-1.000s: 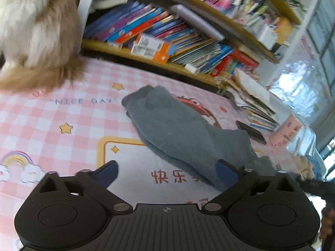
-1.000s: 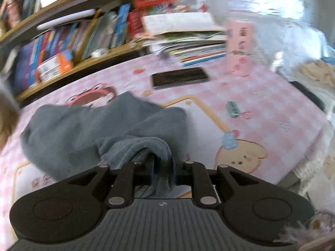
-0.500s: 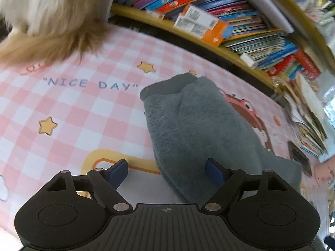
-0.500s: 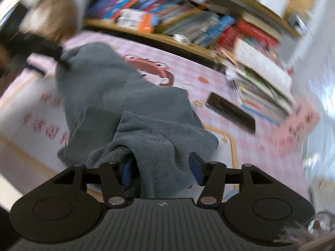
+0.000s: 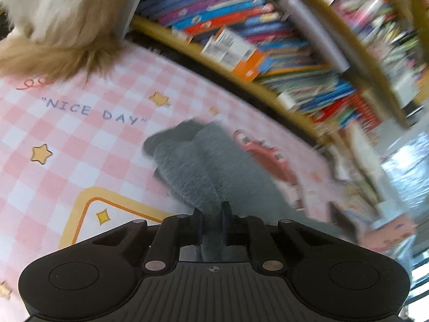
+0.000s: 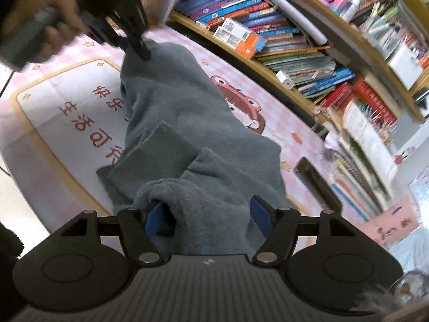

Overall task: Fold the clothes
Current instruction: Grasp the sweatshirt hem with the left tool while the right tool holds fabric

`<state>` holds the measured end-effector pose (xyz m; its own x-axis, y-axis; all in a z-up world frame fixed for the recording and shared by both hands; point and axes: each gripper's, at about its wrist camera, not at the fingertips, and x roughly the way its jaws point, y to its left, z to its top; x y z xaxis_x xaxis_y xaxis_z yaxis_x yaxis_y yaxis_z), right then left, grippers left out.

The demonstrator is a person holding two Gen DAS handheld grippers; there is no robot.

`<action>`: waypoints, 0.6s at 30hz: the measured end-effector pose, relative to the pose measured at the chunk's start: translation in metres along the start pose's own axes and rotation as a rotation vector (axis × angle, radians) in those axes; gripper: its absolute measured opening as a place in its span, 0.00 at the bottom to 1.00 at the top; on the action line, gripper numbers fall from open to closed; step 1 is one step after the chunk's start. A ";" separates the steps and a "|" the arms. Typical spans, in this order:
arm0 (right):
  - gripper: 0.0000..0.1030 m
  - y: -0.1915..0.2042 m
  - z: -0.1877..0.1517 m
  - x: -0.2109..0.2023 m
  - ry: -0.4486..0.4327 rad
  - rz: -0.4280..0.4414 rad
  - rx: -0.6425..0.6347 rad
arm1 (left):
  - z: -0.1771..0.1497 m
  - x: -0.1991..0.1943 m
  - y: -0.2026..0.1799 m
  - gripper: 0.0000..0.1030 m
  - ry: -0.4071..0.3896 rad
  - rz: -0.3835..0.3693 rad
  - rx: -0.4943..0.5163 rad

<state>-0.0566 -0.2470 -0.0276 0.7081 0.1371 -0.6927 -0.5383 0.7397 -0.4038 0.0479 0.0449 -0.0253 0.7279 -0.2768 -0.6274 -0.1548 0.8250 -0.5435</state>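
Your left tongs [image 5: 211, 224] have just closed, pinching the grey fleece garment [image 6: 187, 112]; your right tongs [image 6: 207, 216] have just opened, fleece lying loose between them.

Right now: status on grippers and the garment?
Left gripper jaws just closed, pinching grey sweater. Right gripper jaws just opened, fabric loose between. Fluffy animal on the mat, clear of sweater.

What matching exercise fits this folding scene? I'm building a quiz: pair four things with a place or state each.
Things:
1. left gripper
2. right gripper
3. grey garment
4. orange box

Places or states:
a. on the bookshelf
b. spread on the pink checked mat
c. jaws apart around bunched cloth, having just opened
d. pinched shut on a fold of cloth, having just closed

Pairs: 1-d, 2-c, 3-b, 4-a
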 end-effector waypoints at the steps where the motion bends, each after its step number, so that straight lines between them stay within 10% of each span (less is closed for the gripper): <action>1: 0.60 0.000 0.001 0.003 0.007 0.007 0.004 | -0.001 -0.015 0.005 0.10 -0.015 -0.010 -0.011; 5: 0.60 0.004 0.006 0.005 0.003 0.044 -0.003 | -0.007 -0.074 0.040 0.10 -0.080 0.036 -0.012; 9: 0.60 0.017 0.013 0.007 0.006 0.110 -0.024 | -0.021 -0.108 0.091 0.10 -0.055 0.240 0.039; 18: 0.66 0.035 0.058 -0.004 -0.051 0.372 -0.044 | -0.030 -0.106 0.129 0.12 -0.023 0.269 -0.040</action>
<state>-0.0516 -0.1835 -0.0042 0.4816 0.4249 -0.7665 -0.7812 0.6045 -0.1558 -0.0692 0.1659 -0.0462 0.6718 -0.0387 -0.7398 -0.3709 0.8469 -0.3810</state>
